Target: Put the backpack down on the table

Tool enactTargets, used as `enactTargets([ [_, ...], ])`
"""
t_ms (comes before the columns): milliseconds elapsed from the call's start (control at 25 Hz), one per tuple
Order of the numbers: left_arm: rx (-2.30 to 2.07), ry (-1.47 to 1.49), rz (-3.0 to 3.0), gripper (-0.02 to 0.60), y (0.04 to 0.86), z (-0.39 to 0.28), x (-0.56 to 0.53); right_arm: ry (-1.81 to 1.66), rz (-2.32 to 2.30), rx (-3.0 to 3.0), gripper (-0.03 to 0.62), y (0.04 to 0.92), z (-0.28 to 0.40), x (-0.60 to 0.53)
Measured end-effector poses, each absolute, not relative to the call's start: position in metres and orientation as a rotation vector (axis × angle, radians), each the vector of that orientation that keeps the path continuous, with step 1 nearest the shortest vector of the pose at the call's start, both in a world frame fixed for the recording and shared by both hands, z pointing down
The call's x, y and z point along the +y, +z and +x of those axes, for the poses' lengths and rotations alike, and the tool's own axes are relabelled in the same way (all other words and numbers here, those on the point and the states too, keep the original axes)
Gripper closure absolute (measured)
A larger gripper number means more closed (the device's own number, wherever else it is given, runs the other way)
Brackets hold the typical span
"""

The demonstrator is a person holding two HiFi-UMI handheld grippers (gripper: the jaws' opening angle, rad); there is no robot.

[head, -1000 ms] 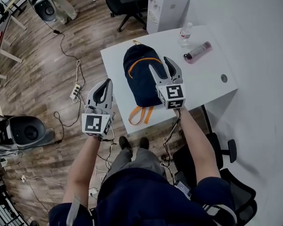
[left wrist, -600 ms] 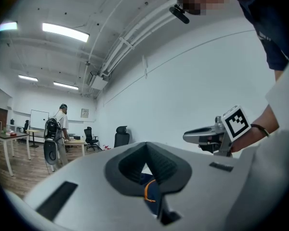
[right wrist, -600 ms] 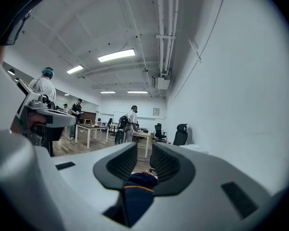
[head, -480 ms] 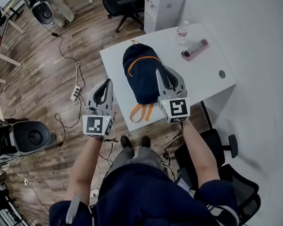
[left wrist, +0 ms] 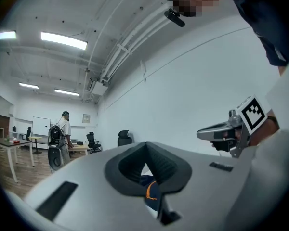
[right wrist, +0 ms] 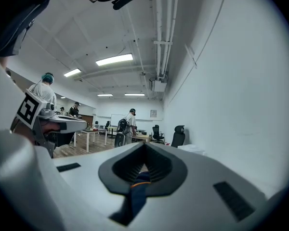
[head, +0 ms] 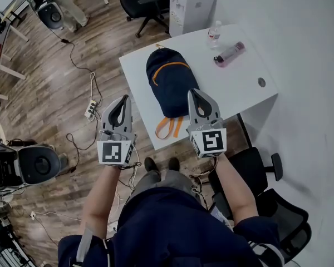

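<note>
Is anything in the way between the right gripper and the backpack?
No, nothing visible. The backpack lies on the white table, and the right gripper, jaws shut, hangs near its strap end with only air between.

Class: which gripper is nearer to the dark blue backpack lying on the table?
Right. The right gripper hovers by the backpack's near corner. The left gripper is off the table's left edge, over the floor.

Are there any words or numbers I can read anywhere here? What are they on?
No text here can be read.
Two marker cubes: only black-and-white square patterns, no words.
Clear bottle on the table: its label is too small to read.
Wall notice: too small and blurred to read.
</note>
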State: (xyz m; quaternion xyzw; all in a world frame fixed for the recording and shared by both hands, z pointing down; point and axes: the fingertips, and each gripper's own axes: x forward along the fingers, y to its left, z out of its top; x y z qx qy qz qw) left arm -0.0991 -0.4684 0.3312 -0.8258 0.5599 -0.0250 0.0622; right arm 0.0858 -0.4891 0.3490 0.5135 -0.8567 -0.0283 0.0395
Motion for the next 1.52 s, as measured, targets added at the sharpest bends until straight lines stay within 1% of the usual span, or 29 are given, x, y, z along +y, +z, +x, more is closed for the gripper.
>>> enactTargets([
  [400, 1.718, -0.094, -2.491, 0.578, 0.333, -0.115, -0.434, 0.006, 1.654, -2.562, 0.595, 0.359, 0.099, -0.446],
  [720, 1.764, -0.099, -2.459, 0.578, 0.336, -0.129, -0.413, -0.029, 1.686, -2.501, 0.597, 0.368, 0.107, -0.42],
  [1520, 1.801, -0.117, -2.445, 0.578, 0.348, -0.141, -0.383, -0.064, 1.649, -2.422, 0.599, 0.38, 0.099, -0.404],
])
